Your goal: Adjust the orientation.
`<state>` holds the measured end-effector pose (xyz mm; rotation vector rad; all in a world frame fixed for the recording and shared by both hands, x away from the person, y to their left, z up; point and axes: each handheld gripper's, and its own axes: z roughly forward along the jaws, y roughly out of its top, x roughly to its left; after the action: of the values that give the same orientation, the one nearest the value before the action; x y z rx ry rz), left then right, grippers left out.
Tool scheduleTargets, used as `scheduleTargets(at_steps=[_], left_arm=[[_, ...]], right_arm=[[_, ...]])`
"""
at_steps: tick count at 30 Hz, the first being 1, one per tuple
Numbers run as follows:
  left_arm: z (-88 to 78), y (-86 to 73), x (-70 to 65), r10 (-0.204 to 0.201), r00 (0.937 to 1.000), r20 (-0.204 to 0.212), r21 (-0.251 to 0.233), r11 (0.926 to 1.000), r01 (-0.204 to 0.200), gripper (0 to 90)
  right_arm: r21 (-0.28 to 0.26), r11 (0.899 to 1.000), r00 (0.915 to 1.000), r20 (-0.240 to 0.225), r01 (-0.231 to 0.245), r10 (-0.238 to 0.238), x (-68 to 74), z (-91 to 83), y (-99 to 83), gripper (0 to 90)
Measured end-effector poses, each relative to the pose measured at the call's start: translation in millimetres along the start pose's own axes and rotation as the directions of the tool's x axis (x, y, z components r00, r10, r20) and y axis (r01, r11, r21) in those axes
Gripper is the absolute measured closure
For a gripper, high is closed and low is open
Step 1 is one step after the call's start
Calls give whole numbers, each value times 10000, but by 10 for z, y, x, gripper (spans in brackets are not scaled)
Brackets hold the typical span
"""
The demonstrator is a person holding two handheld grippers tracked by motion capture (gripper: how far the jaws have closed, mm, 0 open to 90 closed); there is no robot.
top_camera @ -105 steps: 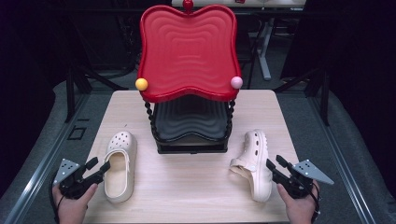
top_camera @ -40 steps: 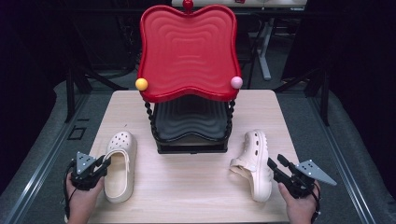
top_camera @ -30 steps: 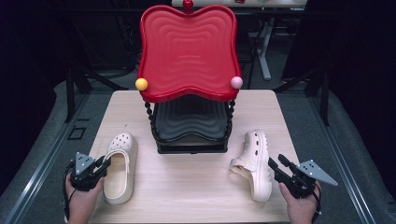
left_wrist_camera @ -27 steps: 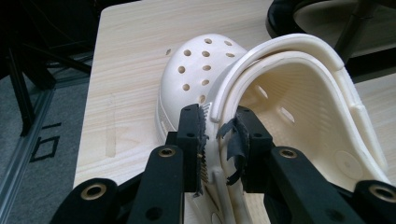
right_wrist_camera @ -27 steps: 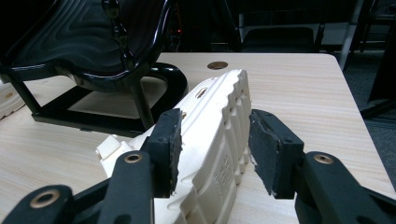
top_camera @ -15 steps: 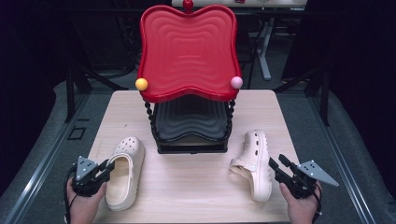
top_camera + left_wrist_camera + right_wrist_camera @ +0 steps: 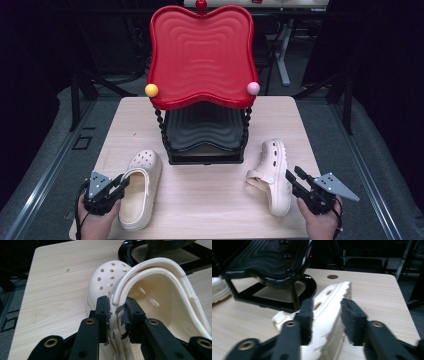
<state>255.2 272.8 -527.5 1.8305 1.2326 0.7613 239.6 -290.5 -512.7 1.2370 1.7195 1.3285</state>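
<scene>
Your left gripper [image 7: 116, 308] pinches the left clog's [image 7: 137, 187] side wall; the left gripper view shows pads tight on it. Right gripper [image 7: 327, 315] jaws have just been closing around the right clog [image 7: 274, 175], w/ a gap at one pad. Rack [image 7: 202, 147] shelves bare. Both clogs sit near the table's [image 7: 210, 210] front edge.

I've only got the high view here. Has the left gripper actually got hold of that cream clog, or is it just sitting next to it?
Observer: It has hold. In the left gripper view, the left gripper is clamped on the left clog at its side wall, with one pad outside and one inside.
Operator: And the right one?
Observer: The right gripper straddles the right clog. Its jaws have just been closing with the clog between them, and blur hides whether both pads press yet.
</scene>
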Motion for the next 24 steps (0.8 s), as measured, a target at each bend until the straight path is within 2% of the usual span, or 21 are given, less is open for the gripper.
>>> scheduleTargets(at_steps=[1,2,3,4,6,7,8,12,16,20,24], left_arm=[[8,-2,-11,29,10000,7,-20,10000,-29,753],[21,-8,-25,88,10000,-7,2,10000,-88,753],[21,-8,-25,88,10000,-7,2,10000,-88,753],[39,-17,-34,105,9999,17,-10,9999,-105,753],[47,-23,-39,122,9999,0,18,9999,-122,752],[59,-34,-46,109,9999,7,37,9999,-109,752],[59,-34,-46,109,9999,7,37,9999,-109,752],[74,-59,-70,91,9999,44,53,9999,-92,750],[88,-79,-86,166,9998,140,96,9998,-167,742],[89,-84,-86,115,9996,240,58,9999,-117,726],[92,-88,-72,-33,9993,361,39,10000,32,713]], right_arm=[[59,9995,9995,-66,310,-309,60,3,21,766],[134,9990,9990,-92,433,-432,84,10,30,796],[134,9990,9990,-92,433,-432,84,10,30,796],[399,9972,9980,-58,629,-627,115,39,39,852],[538,9963,9977,-119,676,-671,122,55,35,873],[960,9918,9964,-171,847,-835,133,93,17,894],[960,9918,9964,-171,847,-835,133,93,17,894],[1646,9825,9961,-229,877,-851,118,144,-20,897],[1620,9837,9969,-177,786,-768,116,148,-27,899],[1686,9818,9960,35,870,-888,120,132,-24,899],[1719,9835,9970,419,571,-653,55,99,-17,899]])
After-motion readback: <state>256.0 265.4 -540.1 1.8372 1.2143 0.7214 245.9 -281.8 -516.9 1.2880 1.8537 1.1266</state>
